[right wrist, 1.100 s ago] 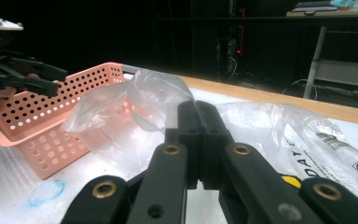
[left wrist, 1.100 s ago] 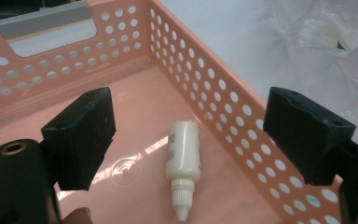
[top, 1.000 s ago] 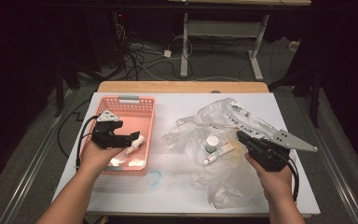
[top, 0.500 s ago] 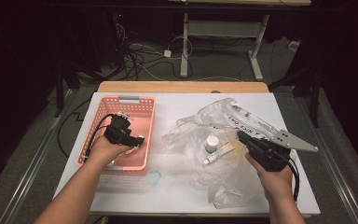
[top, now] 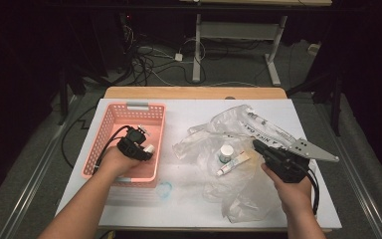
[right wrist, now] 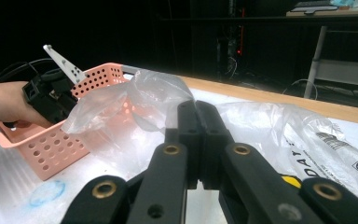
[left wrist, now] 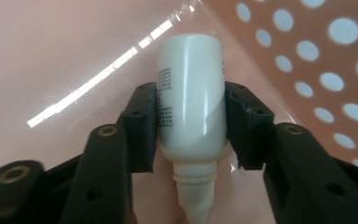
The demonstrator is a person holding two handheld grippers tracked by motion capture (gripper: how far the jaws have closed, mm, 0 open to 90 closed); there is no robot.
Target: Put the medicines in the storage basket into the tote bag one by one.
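Observation:
A white squeeze bottle (left wrist: 192, 95) lies nozzle-first toward the camera between the pads (left wrist: 142, 123) of my left gripper (left wrist: 191, 126), low inside the pink basket (left wrist: 307, 60). Its jaws have just been closing, and the pads now touch both sides of the bottle. From above, the left gripper (top: 146, 149) and bottle (top: 149, 148) sit near the right wall of the pink basket (top: 138, 105). My right gripper (top: 256, 145) rests over the clear plastic bag (top: 238, 129), shut with nothing between its jaws; in the right gripper view (right wrist: 198, 140) the two jaws meet.
A small white jar (top: 225, 153) and a tube (top: 233, 163) lie on the crumpled bag just left of the right gripper. A faint blue ring (top: 165, 189) marks the white table (top: 189, 214) in front of the basket. Cables and desk legs lie beyond the far edge.
The left hand has carried the white bottle down and deeper into the basket, toward its right wall. The right hand and gripper have stayed put.

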